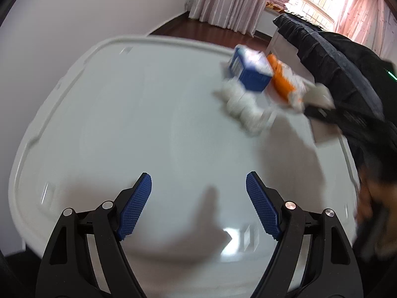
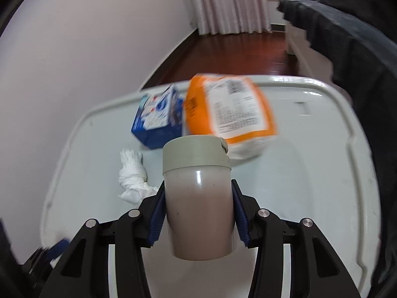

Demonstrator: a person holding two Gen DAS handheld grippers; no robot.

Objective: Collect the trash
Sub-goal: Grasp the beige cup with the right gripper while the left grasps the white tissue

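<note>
A white table (image 1: pixel 139 114) holds the trash. A blue and white carton (image 1: pixel 250 68) stands at the far right, an orange and white bag (image 1: pixel 285 82) beside it, a crumpled white tissue (image 1: pixel 244 108) in front. My left gripper (image 1: pixel 198 193) is open and empty above the near table. In the right wrist view my right gripper (image 2: pixel 198 211) is shut on a translucent cup with a grey-green lid (image 2: pixel 198 198), held above the table (image 2: pixel 310 173). Behind the cup are the carton (image 2: pixel 156 121), the bag (image 2: pixel 230 114) and the tissue (image 2: pixel 132 176).
A person's dark sleeve (image 1: pixel 347 82) reaches over the table's right side. It also fills the right of the right wrist view (image 2: pixel 359 74). Beyond the table are a dark wood floor (image 2: pixel 235 54), pale curtains (image 1: pixel 228 0) and a white wall.
</note>
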